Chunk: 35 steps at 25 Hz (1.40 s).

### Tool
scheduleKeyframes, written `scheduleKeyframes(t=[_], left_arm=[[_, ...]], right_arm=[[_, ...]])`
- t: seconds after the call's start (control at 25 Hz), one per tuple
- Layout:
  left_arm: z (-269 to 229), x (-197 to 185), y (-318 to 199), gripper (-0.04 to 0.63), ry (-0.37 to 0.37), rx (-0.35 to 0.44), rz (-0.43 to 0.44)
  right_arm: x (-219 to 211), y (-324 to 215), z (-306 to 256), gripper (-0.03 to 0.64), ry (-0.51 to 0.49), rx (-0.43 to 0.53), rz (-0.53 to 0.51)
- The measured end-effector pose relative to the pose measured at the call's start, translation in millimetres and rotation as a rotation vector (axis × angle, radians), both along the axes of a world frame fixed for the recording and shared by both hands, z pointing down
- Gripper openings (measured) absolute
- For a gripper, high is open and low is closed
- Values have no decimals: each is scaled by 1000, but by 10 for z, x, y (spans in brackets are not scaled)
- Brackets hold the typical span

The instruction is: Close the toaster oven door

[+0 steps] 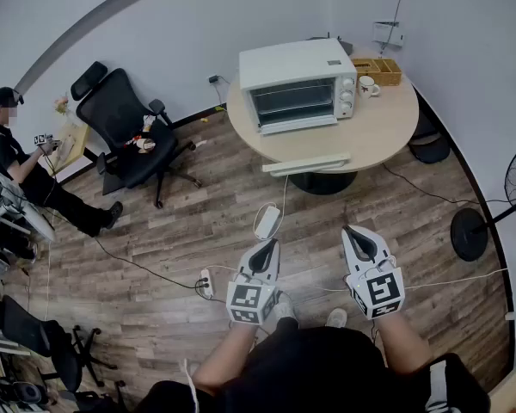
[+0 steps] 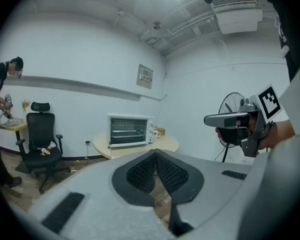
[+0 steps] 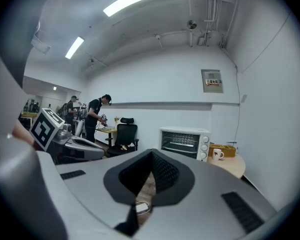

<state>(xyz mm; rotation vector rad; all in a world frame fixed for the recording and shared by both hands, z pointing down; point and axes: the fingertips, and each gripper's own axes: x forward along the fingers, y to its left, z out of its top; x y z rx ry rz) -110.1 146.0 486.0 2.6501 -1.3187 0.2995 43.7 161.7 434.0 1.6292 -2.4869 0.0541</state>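
A white toaster oven [image 1: 297, 83] stands on a round wooden table [image 1: 387, 132] far ahead of me. Its door [image 1: 299, 126] looks folded down in front of the cavity, with the racks showing. The oven [image 2: 130, 130] also appears small and distant in the left gripper view, and the oven [image 3: 184, 141] likewise in the right gripper view. My left gripper [image 1: 265, 246] and right gripper [image 1: 351, 231] hover side by side over the wooden floor, well short of the table. Both are shut with nothing between the jaws, as the left gripper [image 2: 155, 154] and right gripper [image 3: 151, 153] show up close.
A white flat slab [image 1: 305, 163] lies at the table's near edge. A mug [image 1: 366, 84] and a wooden box [image 1: 380, 69] sit right of the oven. A black office chair [image 1: 125, 127] and a person [image 1: 21, 166] are at left. A floor fan [image 1: 490, 218] stands right; cables and a power strip [image 1: 206, 282] cross the floor.
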Motion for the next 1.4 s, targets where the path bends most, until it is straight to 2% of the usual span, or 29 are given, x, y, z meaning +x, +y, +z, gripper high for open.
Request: scheduleKeyframes(t=[0.36,0.56,0.68,0.88,1.08,1.24,1.4], left_arm=[[-140,-50,-216,6,11,26,3],[-167,-158,-387,6,-14,48,22],[-129,-279,-531,6,-29,52,29],[-128,-515,-681,6,-18,49,56],[-108,-683,-772,6,-33,44,113],[-111,-679,-845,6,-34,46,135],[-72,-619,-1006,6,-23,33,148]], right_arm=[[-14,-176,-75,-2,-9,14,20],[-67,-313,-157,-2,-118,46,32],[-151,-427,-201,-2,-141,69,37],[-365,-557,-249,-2,-115,97,35],[-404,-717,-269,-2,-81,107,68],[-419,-784,-212,-2,-69,90,85],[-512,-893,-257,-1,-96,122,31]])
